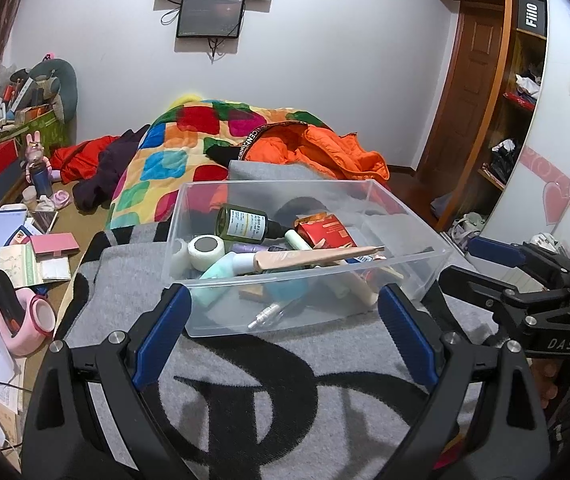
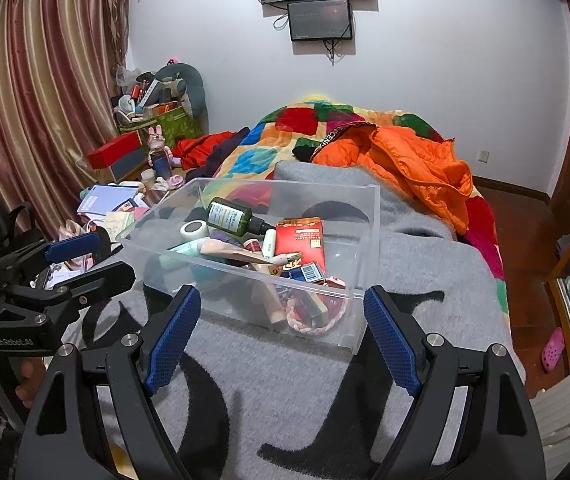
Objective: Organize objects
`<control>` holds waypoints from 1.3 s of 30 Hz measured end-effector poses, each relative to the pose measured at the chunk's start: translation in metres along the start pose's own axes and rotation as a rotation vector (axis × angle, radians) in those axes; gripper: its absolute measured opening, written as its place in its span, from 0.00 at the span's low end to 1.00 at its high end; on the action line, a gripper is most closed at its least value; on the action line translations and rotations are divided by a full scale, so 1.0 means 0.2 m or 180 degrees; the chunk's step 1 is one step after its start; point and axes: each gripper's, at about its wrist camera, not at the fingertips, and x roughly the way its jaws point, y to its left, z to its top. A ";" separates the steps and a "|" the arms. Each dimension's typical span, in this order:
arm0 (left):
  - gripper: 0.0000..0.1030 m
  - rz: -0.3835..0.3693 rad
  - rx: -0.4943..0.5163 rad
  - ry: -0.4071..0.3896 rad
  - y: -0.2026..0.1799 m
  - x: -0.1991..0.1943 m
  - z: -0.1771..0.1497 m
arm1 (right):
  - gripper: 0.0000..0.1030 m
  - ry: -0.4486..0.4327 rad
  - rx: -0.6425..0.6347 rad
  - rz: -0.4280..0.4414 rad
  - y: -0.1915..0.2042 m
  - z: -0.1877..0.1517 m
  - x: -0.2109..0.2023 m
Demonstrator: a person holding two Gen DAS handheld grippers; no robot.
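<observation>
While both grippers hover short of the clear bin (image 1: 221,320), left gripper (image 1: 283,304) and right gripper (image 2: 281,304) stand wide, holding nothing. Best single out the green bottle (image 2: 229,217) on top; approach from above, clear of the bin wall.

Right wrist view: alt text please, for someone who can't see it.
A clear plastic bin of small toiletries and boxes sits on a grey blanket on a bed, just beyond the right gripper, whose blue jaws stand open and empty. The left gripper shows at left.

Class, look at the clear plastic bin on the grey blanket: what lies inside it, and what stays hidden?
Inside the clear bin: a dark green bottle, a red packet, a white tape roll, a braided pink cord. Items beneath this pile are covered and cannot be identified.
</observation>
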 end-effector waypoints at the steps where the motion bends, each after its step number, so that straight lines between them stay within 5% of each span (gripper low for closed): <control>1: 0.93 -0.0001 0.0003 0.0000 0.00 0.00 0.00 | 0.79 0.0005 0.0004 0.0004 0.00 0.00 0.00; 39: 0.93 -0.0075 -0.0021 -0.0009 -0.02 -0.03 0.01 | 0.79 0.0028 0.0008 0.0021 0.00 0.00 0.01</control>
